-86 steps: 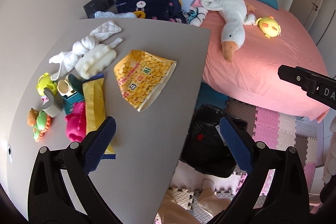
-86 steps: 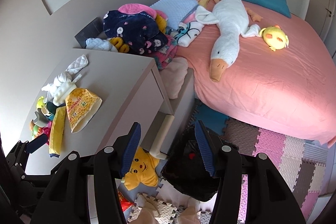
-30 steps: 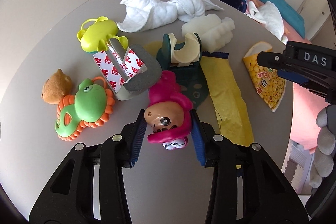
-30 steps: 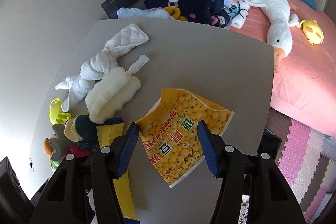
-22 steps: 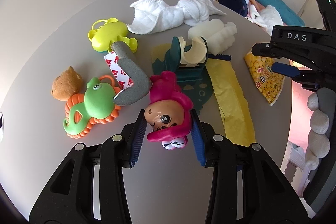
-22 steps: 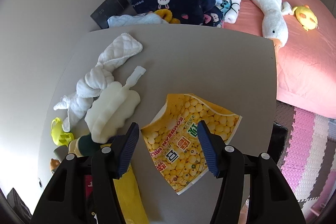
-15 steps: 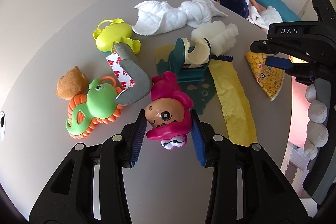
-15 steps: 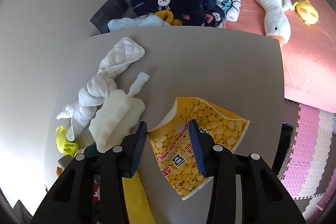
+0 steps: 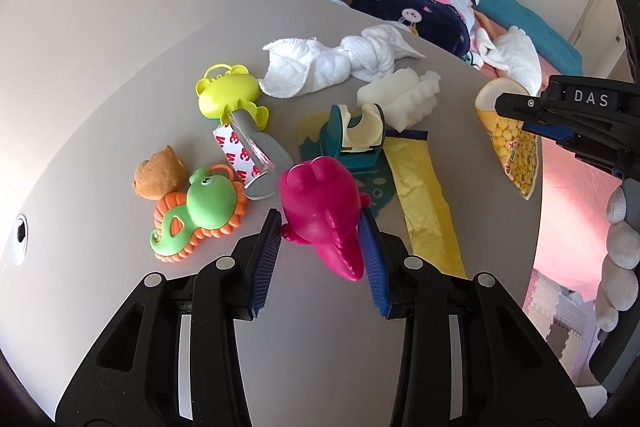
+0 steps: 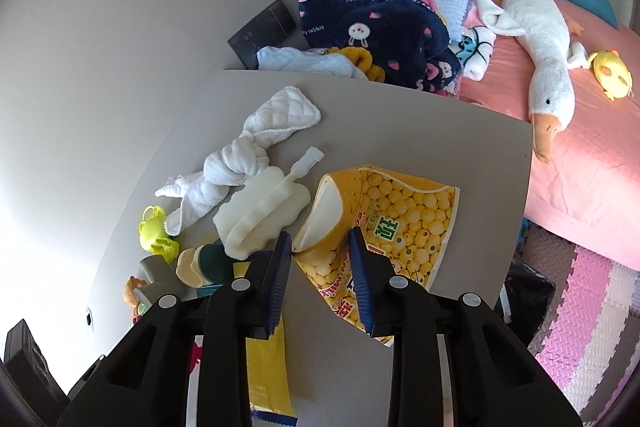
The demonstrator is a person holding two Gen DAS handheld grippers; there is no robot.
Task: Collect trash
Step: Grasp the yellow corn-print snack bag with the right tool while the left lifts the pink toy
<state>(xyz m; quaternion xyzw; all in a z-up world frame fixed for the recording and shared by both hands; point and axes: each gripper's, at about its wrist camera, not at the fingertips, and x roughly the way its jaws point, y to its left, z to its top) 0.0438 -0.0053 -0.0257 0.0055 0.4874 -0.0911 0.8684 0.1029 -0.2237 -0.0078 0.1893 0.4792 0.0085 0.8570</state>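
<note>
The left tongs (image 9: 319, 227) are clenched on a magenta toy (image 9: 320, 203), lifted just above the grey desk (image 9: 304, 359). The right tongs (image 10: 320, 245) have just been closing on the yellow snack bag (image 10: 392, 223), whose near edge rises off the desk between the blue pads; its open mouth shows a pale inside, contents not visible. A flat yellow wrapper (image 9: 424, 195) lies beside a teal holder (image 9: 356, 135). A black bin bag (image 10: 528, 291) sits on the floor past the desk's edge, its contents hidden.
</note>
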